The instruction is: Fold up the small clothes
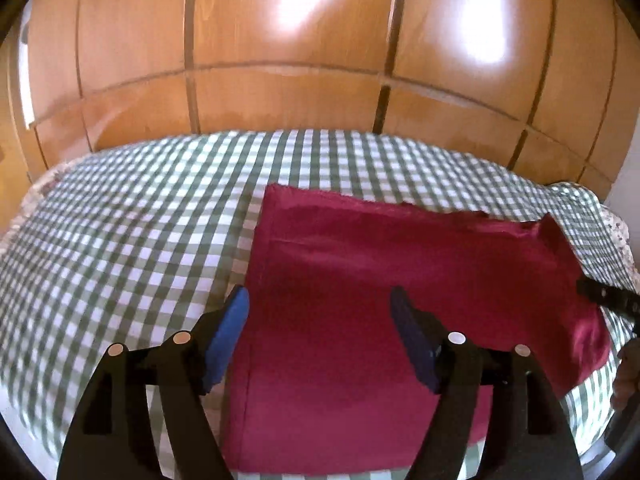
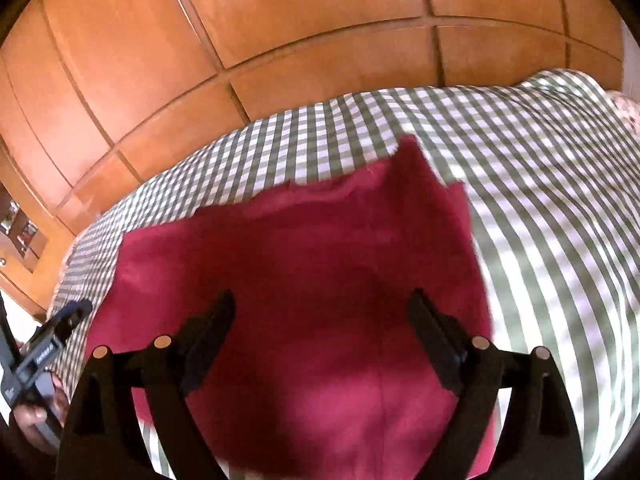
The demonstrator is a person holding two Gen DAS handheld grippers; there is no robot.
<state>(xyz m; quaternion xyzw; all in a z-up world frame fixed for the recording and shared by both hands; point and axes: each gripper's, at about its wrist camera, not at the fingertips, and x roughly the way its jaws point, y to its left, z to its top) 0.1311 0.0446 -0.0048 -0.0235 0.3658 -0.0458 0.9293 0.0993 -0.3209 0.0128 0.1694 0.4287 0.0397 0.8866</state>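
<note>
A dark red garment (image 1: 360, 280) lies folded flat on a green-and-white checked bedspread (image 1: 120, 240). My left gripper (image 1: 320, 300) hovers open over its near left part, blue pads wide apart with nothing between them. In the right wrist view the same red garment (image 2: 300, 272) fills the middle, its far right corner raised in a peak. My right gripper (image 2: 322, 304) is open above it, black fingers spread and holding nothing. The right gripper's tip (image 1: 604, 300) shows at the left view's right edge; the left gripper (image 2: 52, 340) shows at the right view's left edge.
A wall of orange wooden cupboard doors (image 1: 300, 80) stands just beyond the bed's far edge. The checked bedspread (image 2: 540, 200) stretches wide to the right of the garment. A hand (image 2: 36, 416) holds the left tool at the lower left.
</note>
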